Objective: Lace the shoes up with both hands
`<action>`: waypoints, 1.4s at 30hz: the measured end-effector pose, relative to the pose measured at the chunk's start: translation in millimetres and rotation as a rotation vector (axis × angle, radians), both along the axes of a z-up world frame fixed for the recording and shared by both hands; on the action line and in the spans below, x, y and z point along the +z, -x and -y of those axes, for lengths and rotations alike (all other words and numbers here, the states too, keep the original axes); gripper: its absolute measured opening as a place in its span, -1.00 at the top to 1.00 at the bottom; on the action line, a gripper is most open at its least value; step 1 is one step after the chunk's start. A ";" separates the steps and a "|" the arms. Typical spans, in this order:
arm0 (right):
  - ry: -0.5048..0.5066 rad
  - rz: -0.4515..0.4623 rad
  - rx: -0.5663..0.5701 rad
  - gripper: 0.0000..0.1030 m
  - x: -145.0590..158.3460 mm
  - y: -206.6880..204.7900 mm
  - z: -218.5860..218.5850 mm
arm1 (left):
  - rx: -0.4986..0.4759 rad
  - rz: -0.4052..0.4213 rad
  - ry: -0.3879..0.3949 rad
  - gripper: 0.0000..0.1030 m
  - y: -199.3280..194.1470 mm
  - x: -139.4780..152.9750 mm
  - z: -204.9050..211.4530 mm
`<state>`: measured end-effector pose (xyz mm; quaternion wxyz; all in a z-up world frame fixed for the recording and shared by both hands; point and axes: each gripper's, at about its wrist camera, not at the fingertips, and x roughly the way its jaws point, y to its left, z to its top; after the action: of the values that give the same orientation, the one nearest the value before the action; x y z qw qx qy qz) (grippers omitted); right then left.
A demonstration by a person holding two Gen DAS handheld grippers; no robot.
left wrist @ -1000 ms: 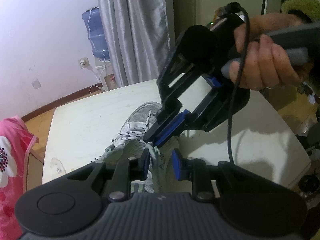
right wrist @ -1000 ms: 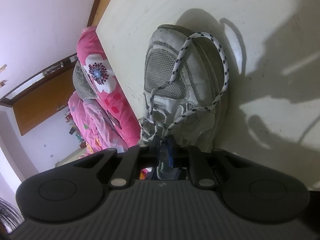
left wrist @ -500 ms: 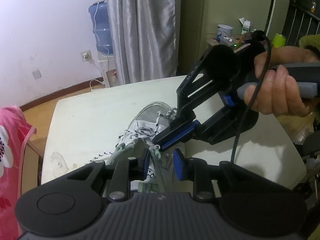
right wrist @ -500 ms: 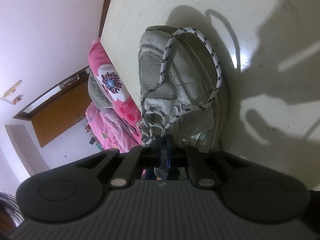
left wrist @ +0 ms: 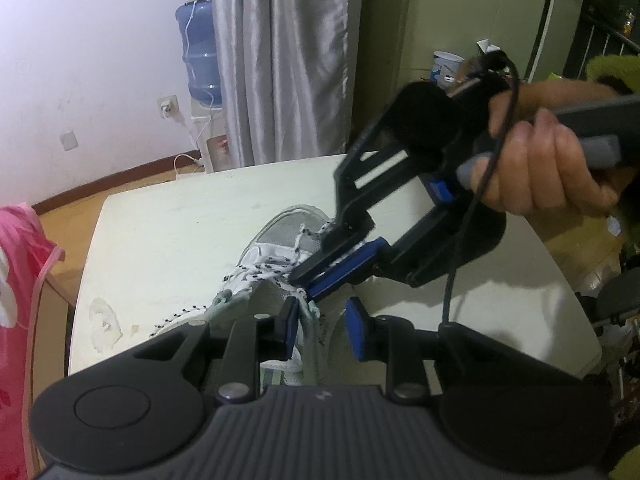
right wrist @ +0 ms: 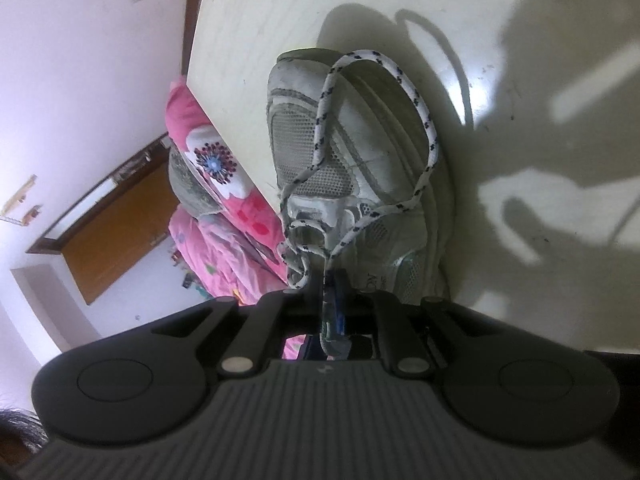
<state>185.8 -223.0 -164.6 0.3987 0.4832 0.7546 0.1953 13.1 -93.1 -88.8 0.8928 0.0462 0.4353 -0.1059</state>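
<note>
1. Surroundings in the left wrist view: a grey curtain (left wrist: 288, 60), a blue water bottle (left wrist: 200, 52) by the wall, and pink cloth (left wrist: 20, 280) at the left edge
2. A pale table (left wrist: 160, 240) carries the shoe (right wrist: 360, 160), which lies well in from the edges, toe pointing away from both cameras
3. The right gripper (left wrist: 304, 285) reaches in from the right across the shoe and hides much of its upper from the left camera; a bare hand (left wrist: 540, 168) holds its handle, and a black cable (left wrist: 460, 248) hangs down from it
4. The shoe is a worn grey-white trainer with mesh panels, a grubby toe cap and pale green trim
5. Its lace (right wrist: 424, 120) is white with dark flecks and makes one long loose loop that runs over the toe and back towards the eyelets
6. Right gripper's jaws are nearly together and pinch the lace just above the tongue (left wrist: 310, 320); they are opening slightly
7. The left gripper (left wrist: 324, 330) has its blue pads parted, with the tongue standing between them against one pad and clear of the other, so nothing is clamped
</note>
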 end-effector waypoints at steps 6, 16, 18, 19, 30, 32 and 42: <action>0.036 0.021 0.089 0.68 9.0 -6.9 -8.5 | -0.012 0.014 -0.015 0.49 2.6 0.7 7.1; 0.089 0.080 0.147 0.54 19.9 -1.8 -12.7 | -0.016 0.020 -0.017 0.48 6.4 -0.2 9.3; 0.085 0.073 0.121 0.58 18.0 0.4 -9.6 | -0.018 0.020 -0.017 0.48 5.2 -0.8 4.9; 0.080 0.065 0.104 0.59 16.3 2.0 -7.5 | -0.017 0.019 -0.017 0.48 3.8 -1.1 4.5; 0.025 0.037 -0.043 0.71 1.4 20.4 15.8 | -0.001 0.001 0.011 0.48 -0.4 -2.2 -3.2; 0.023 0.054 -0.040 0.73 2.2 20.3 18.0 | 0.001 -0.002 0.013 0.48 -0.9 -1.8 -3.8; 0.011 0.110 -0.024 0.96 6.0 15.5 22.1 | -0.007 -0.014 -0.018 0.45 -4.8 2.7 -6.5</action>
<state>170.3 -245.1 -158.6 0.4446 0.4784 0.7269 0.2126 17.9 -86.6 -86.1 0.8888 0.0551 0.4425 -0.1055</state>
